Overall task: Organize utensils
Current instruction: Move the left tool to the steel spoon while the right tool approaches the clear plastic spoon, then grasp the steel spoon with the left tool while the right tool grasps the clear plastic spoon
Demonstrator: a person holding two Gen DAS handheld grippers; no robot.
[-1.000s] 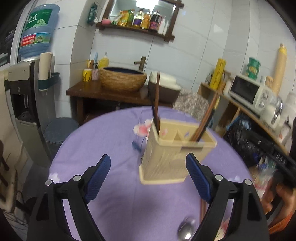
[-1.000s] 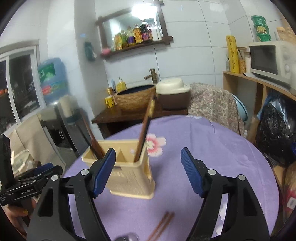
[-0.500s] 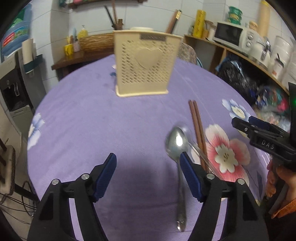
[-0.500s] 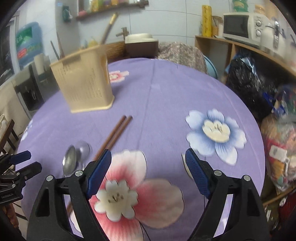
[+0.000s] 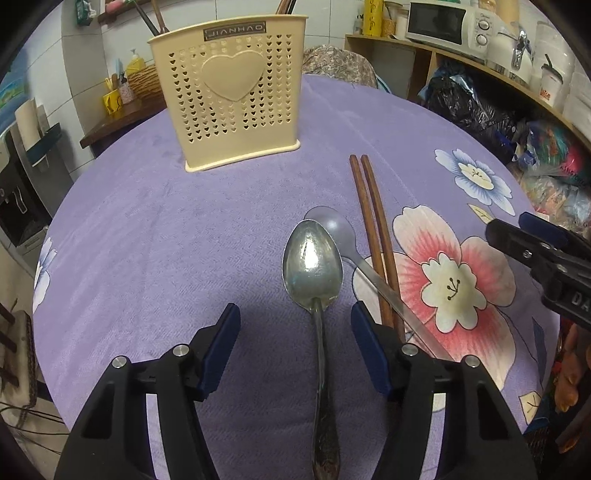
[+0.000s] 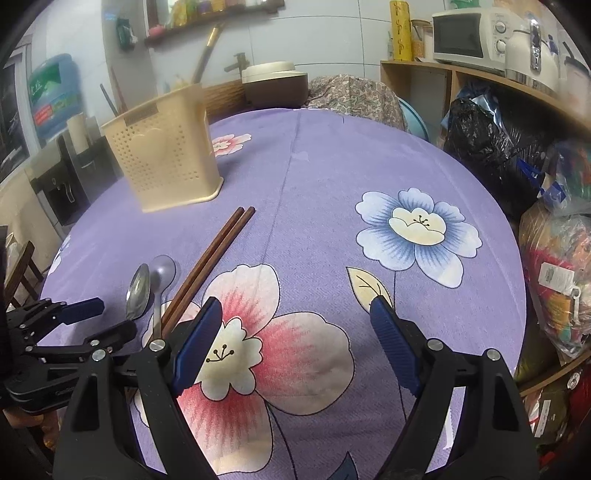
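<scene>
A cream utensil holder (image 5: pixel 231 86) with heart holes stands at the far side of the purple table and holds chopsticks. A large metal spoon (image 5: pixel 314 266) lies right before my open left gripper (image 5: pixel 295 343), its handle running between the fingers. A smaller spoon (image 5: pixel 332 227) and a pair of brown chopsticks (image 5: pixel 373 221) lie just right of it. My right gripper (image 6: pixel 295 343) is open and empty over a pink flower print. In the right wrist view the holder (image 6: pixel 162 153), spoons (image 6: pixel 138 286) and chopsticks (image 6: pixel 218 251) show at left.
The round table (image 5: pixel 147 229) has a purple flowered cloth. Shelves with a microwave (image 6: pixel 469 35) and bags (image 6: pixel 491 147) stand at right. A water dispenser (image 6: pixel 51 96) and a sink counter are beyond the far edge.
Both grippers have dropped from the holder to the near part of the table. The left one has closed in on the large spoon, so the handle now lies between its fingers.
</scene>
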